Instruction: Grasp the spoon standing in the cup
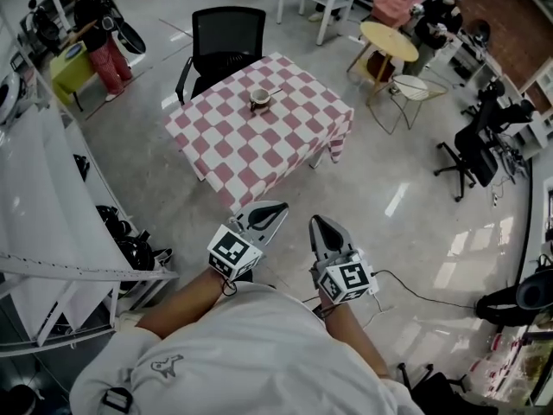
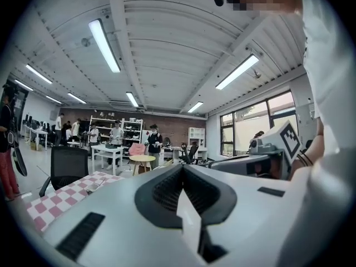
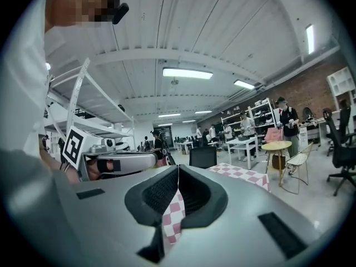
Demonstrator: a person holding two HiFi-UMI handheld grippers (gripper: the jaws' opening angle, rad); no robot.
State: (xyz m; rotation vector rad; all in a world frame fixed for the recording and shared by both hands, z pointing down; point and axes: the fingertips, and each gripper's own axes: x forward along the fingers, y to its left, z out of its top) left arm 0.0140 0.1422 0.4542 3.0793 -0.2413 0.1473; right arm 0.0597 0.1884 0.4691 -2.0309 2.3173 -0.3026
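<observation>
A small cup (image 1: 260,98) with a spoon standing in it sits near the far side of a table with a red-and-white checked cloth (image 1: 259,137). Both grippers are held low by the person's body, well short of the table. The left gripper (image 1: 276,209) has its jaws closed together with nothing between them. The right gripper (image 1: 316,223) is likewise shut and empty. In the left gripper view the jaws (image 2: 182,167) meet at the tip, with the table (image 2: 58,199) far off to the left. In the right gripper view the jaws (image 3: 177,169) also meet, with the table (image 3: 245,175) beyond.
A black office chair (image 1: 226,37) stands behind the table. White shelving (image 1: 52,232) runs along the left. A round yellow table (image 1: 389,37), a wire chair (image 1: 416,89) and black office chairs (image 1: 475,154) stand to the right. Open floor (image 1: 380,197) lies between me and the table.
</observation>
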